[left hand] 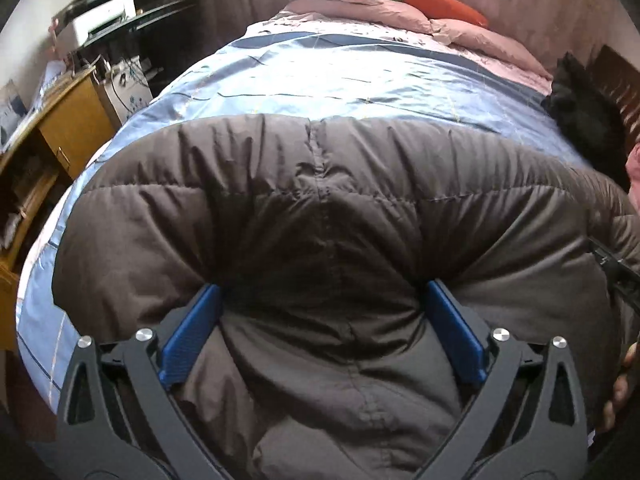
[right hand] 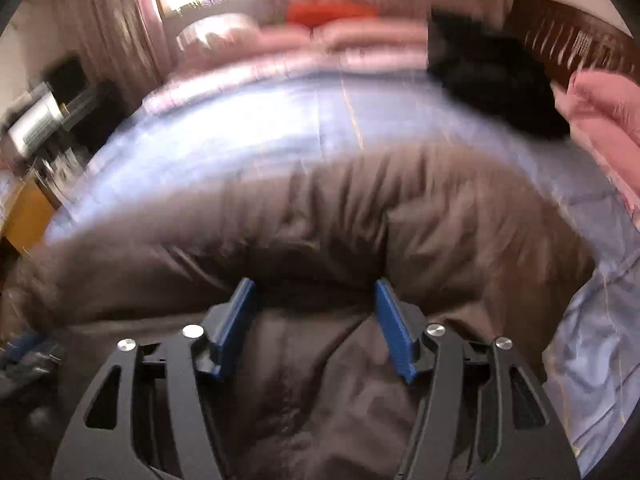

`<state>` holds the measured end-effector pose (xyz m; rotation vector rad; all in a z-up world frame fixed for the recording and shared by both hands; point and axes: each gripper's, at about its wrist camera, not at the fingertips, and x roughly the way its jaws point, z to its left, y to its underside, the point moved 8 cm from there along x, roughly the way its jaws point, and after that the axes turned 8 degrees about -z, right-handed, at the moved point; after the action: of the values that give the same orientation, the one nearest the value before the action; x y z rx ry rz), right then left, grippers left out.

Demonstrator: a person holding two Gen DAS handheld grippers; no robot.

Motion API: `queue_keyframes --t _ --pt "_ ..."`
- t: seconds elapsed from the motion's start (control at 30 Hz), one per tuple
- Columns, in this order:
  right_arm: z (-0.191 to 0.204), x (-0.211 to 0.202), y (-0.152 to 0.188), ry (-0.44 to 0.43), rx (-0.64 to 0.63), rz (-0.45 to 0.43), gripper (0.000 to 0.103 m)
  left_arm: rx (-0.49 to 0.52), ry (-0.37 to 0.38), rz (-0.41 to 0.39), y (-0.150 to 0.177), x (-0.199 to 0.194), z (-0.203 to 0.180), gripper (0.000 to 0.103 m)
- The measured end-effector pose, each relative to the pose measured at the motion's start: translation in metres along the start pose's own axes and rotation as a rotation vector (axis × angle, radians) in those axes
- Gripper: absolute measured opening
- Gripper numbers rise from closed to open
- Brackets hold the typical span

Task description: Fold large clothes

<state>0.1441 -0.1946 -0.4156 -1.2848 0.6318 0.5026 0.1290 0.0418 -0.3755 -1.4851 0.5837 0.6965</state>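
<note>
A large brown quilted down jacket (left hand: 320, 208) lies on a bed with a light blue cover (left hand: 300, 76). My left gripper (left hand: 322, 300) has its blue pads wide apart with a thick bulge of the jacket between them; it is open around the fabric. In the blurred right wrist view the same jacket (right hand: 320, 216) fills the lower half. My right gripper (right hand: 316, 296) also has its blue pads apart, with a fold of the jacket bunched between them. Part of the right gripper shows at the right edge of the left wrist view (left hand: 616, 272).
Pink pillows (left hand: 400, 12) and an orange carrot-shaped cushion (left hand: 444, 0) lie at the head of the bed. A black garment (left hand: 584, 120) and a pink one (right hand: 608, 120) lie at the right. A wooden desk (left hand: 60, 132) and a printer (left hand: 104, 16) stand to the left.
</note>
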Motion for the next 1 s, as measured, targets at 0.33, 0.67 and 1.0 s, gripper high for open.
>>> queue_keyframes --t 0.33,0.67,1.0 --pt "0.025 -0.065 -0.044 -0.115 0.079 0.030 0.087 0.036 -0.006 -0.076 -0.055 -0.101 -0.005 0.101" --pt "0.045 -0.232 -0.166 0.111 -0.093 -0.164 0.102 0.025 0.148 -0.270 -0.173 -0.274 -0.036 0.101" --pt "0.047 -0.246 -0.168 0.048 -0.064 -0.147 0.102 0.084 0.183 -0.271 -0.163 -0.300 -0.064 0.101"
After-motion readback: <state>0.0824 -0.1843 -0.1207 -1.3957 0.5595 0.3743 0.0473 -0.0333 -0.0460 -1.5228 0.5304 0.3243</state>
